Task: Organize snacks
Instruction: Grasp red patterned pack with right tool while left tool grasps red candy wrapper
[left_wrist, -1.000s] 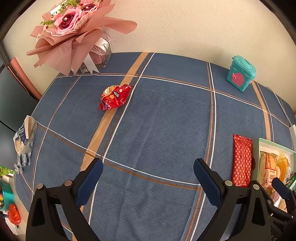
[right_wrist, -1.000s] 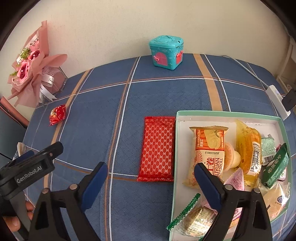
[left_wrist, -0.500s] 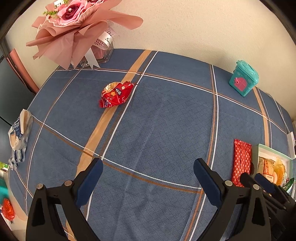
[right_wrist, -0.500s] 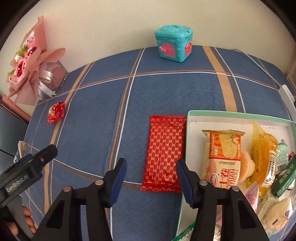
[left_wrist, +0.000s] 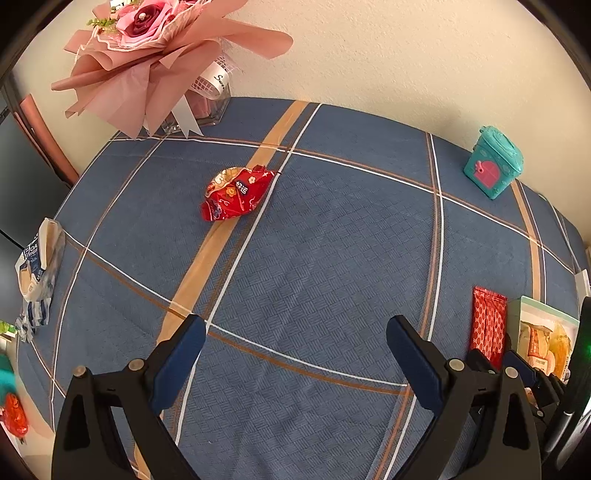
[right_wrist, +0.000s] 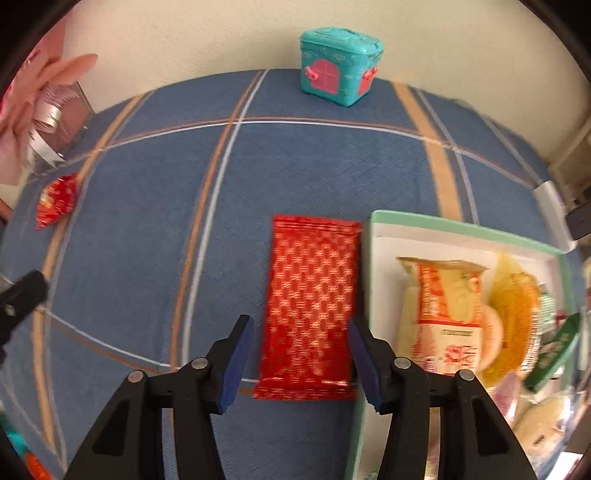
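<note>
Right gripper (right_wrist: 299, 363) lowered, jaws closing around red packet (right_wrist: 312, 302)

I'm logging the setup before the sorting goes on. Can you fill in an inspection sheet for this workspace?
Surface: blue plaid tablecloth.
Job's things: red patterned packet flat beside the snack box; crumpled red packet apart.
Clutter: teal toy house, pink bouquet, blue-white pouch.
Grippers: left gripper open, empty; right gripper closing, jaws either side of the patterned packet.
Cables: nothing seen.
Surroundings: cream wall.
</note>
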